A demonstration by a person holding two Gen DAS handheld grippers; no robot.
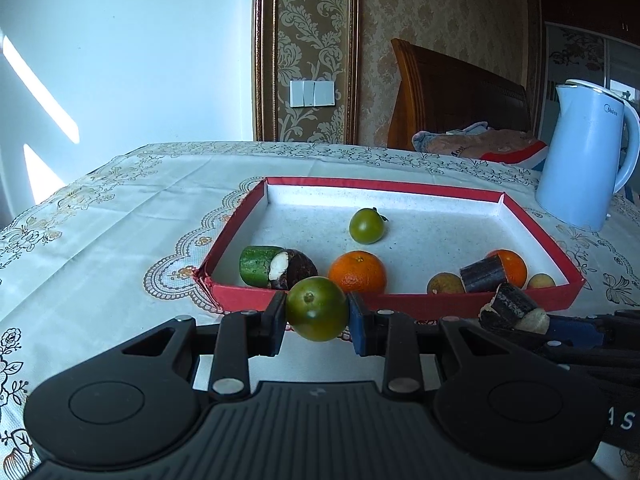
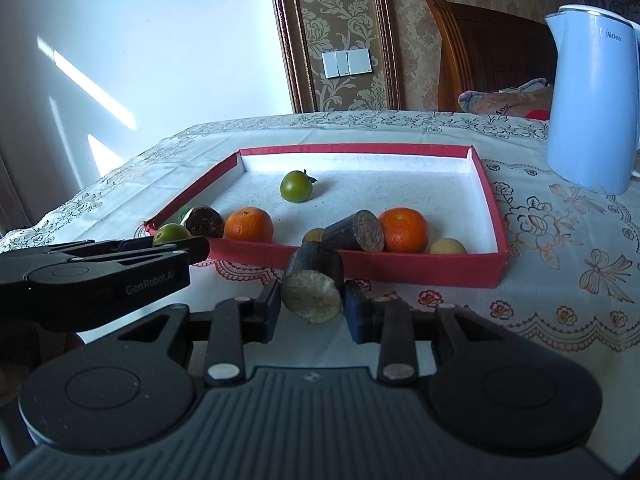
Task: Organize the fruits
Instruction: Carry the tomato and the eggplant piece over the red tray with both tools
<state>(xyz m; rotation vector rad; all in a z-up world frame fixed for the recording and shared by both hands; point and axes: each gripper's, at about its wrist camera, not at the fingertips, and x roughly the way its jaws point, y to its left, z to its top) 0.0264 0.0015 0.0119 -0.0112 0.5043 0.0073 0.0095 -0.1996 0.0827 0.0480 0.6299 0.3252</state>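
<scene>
My left gripper [image 1: 317, 314] is shut on a green tomato [image 1: 317, 308], held just in front of the near wall of the red tray [image 1: 400, 304]. My right gripper [image 2: 313, 308] is shut on a dark sugarcane piece [image 2: 314, 286], also in front of the tray [image 2: 420, 270]. In the tray lie another green tomato [image 1: 366, 226], two oranges [image 1: 358, 272] [image 1: 510, 266], a cucumber piece [image 1: 256, 266], dark sugarcane pieces [image 1: 482, 274] and small yellow-brown fruits [image 1: 444, 284]. The left gripper with its tomato [image 2: 171, 234] shows at the left of the right wrist view.
A light blue kettle [image 1: 584, 160] stands on the table to the right of the tray. The table carries a patterned white cloth [image 1: 120, 216]. Beyond the far edge stand a wooden headboard [image 1: 452, 92] and bedding.
</scene>
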